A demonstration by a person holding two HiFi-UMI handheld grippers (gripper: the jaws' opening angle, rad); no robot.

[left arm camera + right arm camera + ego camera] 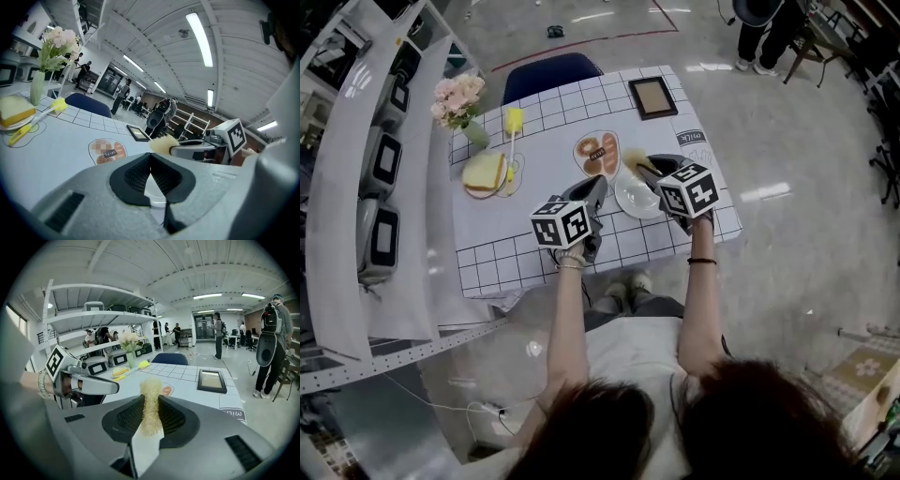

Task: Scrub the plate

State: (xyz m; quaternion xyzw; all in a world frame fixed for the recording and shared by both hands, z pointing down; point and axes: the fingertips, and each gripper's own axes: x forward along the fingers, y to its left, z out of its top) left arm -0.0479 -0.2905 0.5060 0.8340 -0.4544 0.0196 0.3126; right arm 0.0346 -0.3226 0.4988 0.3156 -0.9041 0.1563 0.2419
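A white plate [639, 199] sits near the front right of the checked table [502, 258]. My left gripper [600, 190] is shut on the plate's left rim; in the left gripper view the white rim [154, 194] shows pinched between the dark pads. My right gripper [649, 167] hovers over the plate's far side, shut on a pale yellow mesh scrubber [632, 159]. In the right gripper view the scrubber [151, 399] stands up between the jaws, with a white strip below it. The scrubber [163, 144] also shows in the left gripper view, just beyond the plate.
A bread-print mat [597, 155] lies behind the plate. Farther left are a yellow sponge on a dish [485, 173], a yellow brush [514, 122] and a flower vase [459, 103]. A picture frame [652, 97] lies at the far right, a blue chair [551, 73] beyond. Shelves stand left.
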